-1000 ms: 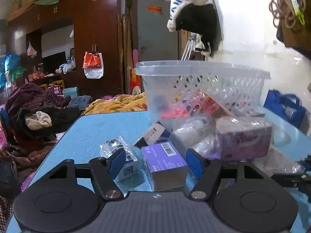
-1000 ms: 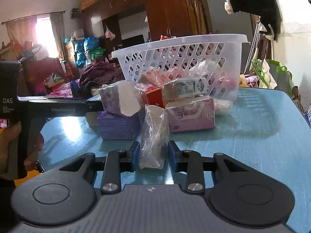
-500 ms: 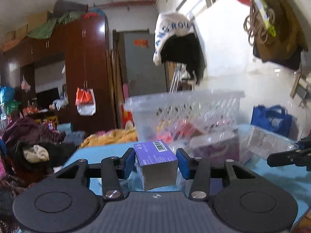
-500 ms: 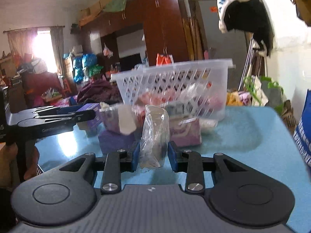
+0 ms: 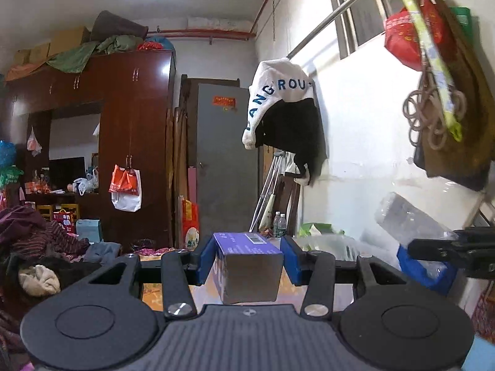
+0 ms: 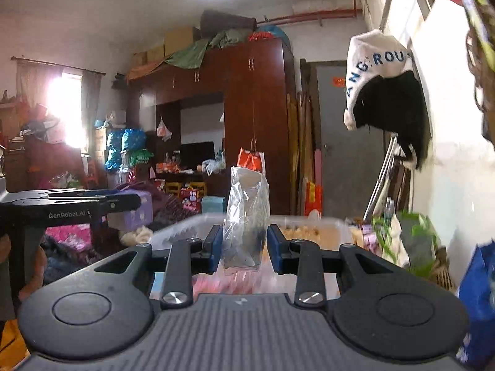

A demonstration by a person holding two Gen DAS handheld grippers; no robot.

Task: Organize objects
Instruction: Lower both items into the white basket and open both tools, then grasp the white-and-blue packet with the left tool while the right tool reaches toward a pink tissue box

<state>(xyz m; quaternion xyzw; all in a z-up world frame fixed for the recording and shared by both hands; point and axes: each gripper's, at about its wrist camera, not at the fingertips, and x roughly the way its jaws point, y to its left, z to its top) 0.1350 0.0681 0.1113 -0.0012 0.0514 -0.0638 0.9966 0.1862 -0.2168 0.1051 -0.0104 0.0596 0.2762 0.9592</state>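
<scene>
My left gripper (image 5: pixel 247 261) is shut on a small purple box (image 5: pixel 249 266) with a barcode on top, held up in the air. My right gripper (image 6: pixel 244 249) is shut on a clear plastic packet (image 6: pixel 246 216) that stands upright between the blue pads. Below and just beyond the packet lies the white plastic basket (image 6: pixel 309 220), its rim blurred, with pink packets inside. In the left wrist view the right gripper's black fingers (image 5: pixel 445 247) and the clear packet (image 5: pixel 411 222) show at the right edge. The right wrist view has the left gripper's arm (image 6: pixel 71 205) at its left, carrying the purple box (image 6: pixel 136 213).
A dark wardrobe (image 5: pixel 130 142) and a grey door (image 5: pixel 222 167) stand at the back. A white and black garment (image 5: pixel 284 117) hangs on the right wall. Heaped clothes (image 5: pixel 40 247) lie at the left. A blue bag (image 6: pixel 478 303) sits low at the right.
Both grippers rose from the blue table with their objects and tipped up toward level. The left gripper closed on the purple box. The pile on the table dropped out of sight.
</scene>
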